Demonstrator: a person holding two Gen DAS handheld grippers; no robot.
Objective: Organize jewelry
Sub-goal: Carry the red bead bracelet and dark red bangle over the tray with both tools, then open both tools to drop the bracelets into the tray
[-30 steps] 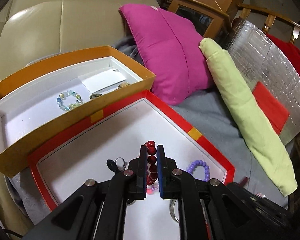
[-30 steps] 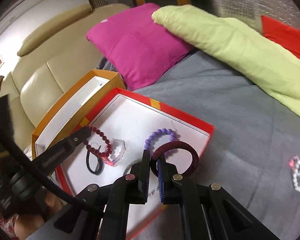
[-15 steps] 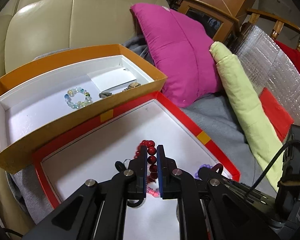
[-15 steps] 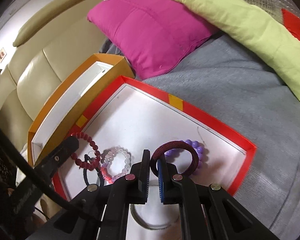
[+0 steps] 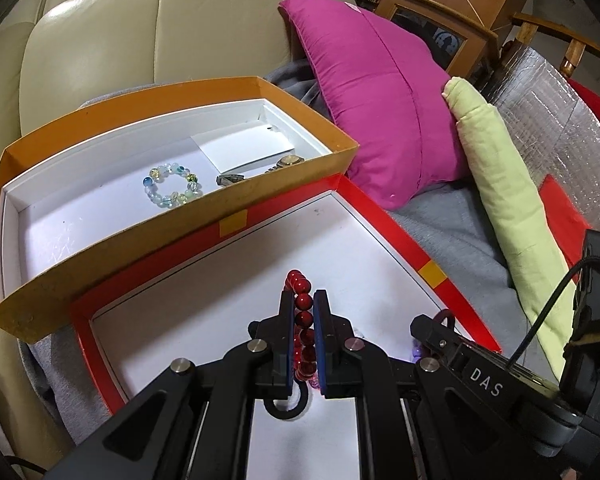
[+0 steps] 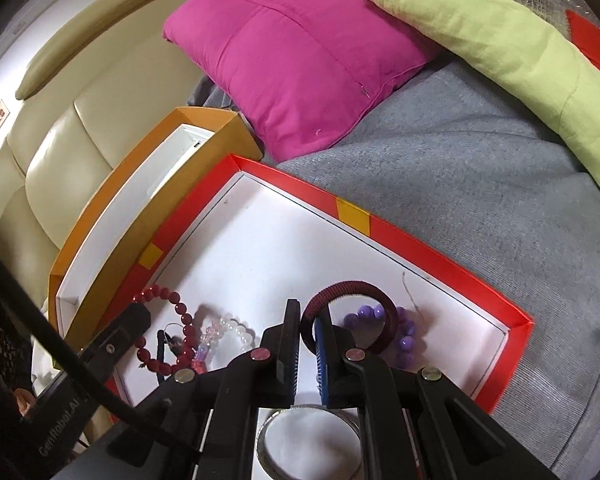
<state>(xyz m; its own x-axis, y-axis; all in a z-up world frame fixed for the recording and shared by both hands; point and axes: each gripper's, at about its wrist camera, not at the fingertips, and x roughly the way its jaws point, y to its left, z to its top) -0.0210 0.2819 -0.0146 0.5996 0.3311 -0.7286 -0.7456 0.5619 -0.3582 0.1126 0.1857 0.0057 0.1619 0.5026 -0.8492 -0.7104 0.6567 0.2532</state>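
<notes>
1. Left wrist view: the left gripper [image 5: 303,312] was clamped on a dark red beaded bracelet [image 5: 302,300] above the red-rimmed white tray [image 5: 396,236].
2. The right gripper [image 6: 307,332] pinched a maroon corded ring bracelet [image 6: 350,290] over that tray, above a purple bead bracelet [image 6: 404,330].
3. An orange cardboard box [image 5: 172,248] beside the tray held a pale glass-bead bracelet [image 5: 172,187].
4. Likely risk: the hanging red strand could snag other pieces in the tray when lifted.

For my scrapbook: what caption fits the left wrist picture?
Left gripper pinching a red bead bracelet above the red tray.
</notes>
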